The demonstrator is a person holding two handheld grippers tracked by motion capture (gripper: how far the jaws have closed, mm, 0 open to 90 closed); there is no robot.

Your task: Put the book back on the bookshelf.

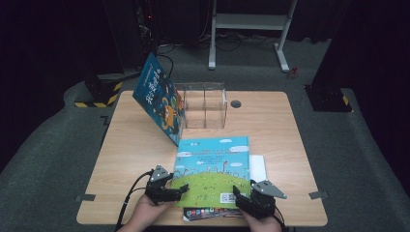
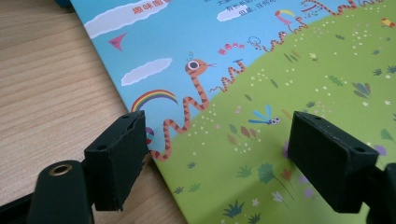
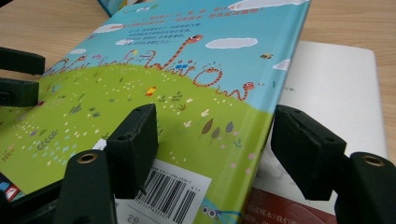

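Broadly, the wooden table [image 1: 125, 145] carried a picture book [image 1: 212, 169] lying flat at its six o'clock edge, atop other books [image 1: 257, 165]. Toward eleven o'clock another book [image 1: 159, 99] leaned against a clear box [image 1: 205, 104]. Left gripper [image 1: 185, 187] and right gripper [image 1: 235, 190] straddled its near corners, jaws apart, clamping nothing

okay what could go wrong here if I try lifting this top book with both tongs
The top book lies on a stack; the white book and the red-edged one beneath could slide or get pinched along with it. Both the left tongs and right tongs stand open astride its near corners, so the glossy cover might slip. The leaning book could topple against the clear box.
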